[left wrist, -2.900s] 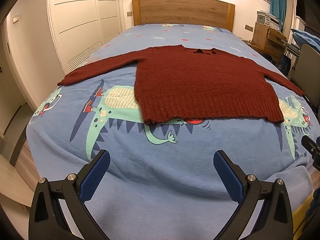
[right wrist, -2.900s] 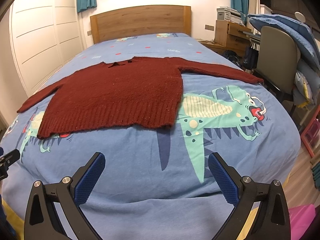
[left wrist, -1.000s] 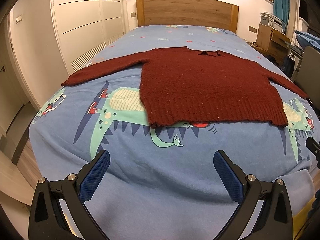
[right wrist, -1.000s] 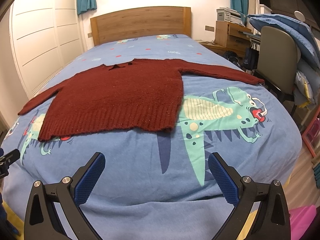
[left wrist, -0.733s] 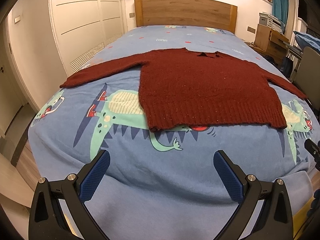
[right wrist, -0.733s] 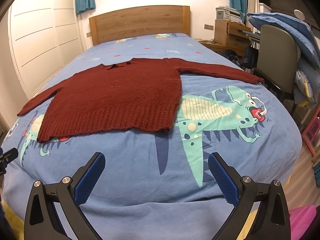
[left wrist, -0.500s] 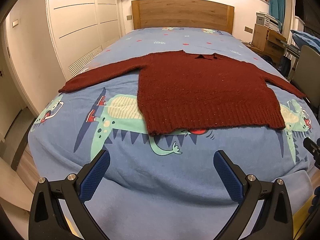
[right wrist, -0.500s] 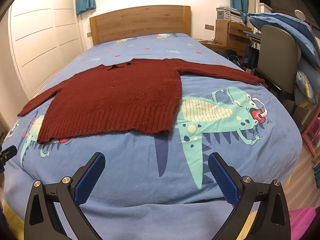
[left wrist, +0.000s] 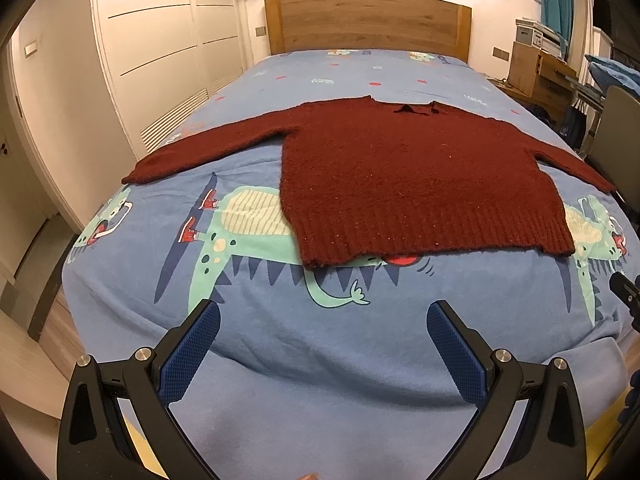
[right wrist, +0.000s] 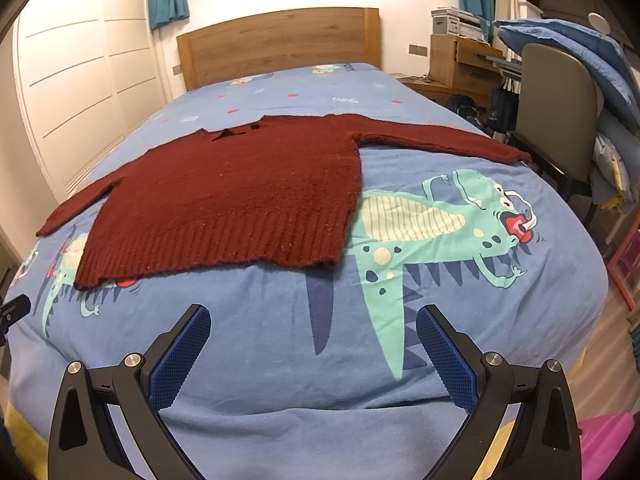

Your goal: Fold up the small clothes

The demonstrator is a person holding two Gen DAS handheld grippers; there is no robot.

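Both grippers hover level over the near end of the bed, aimed at the headboard. The left gripper and right gripper have fingers spread wide, holding nothing. Ahead of both, the maroon knit sweater lies flat, sleeves outstretched, on the dinosaur-print duvet.

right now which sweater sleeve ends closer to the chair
The right sleeve: its cuff reaches the bed edge beside the grey chair. The left sleeve stretches toward the white wardrobe.
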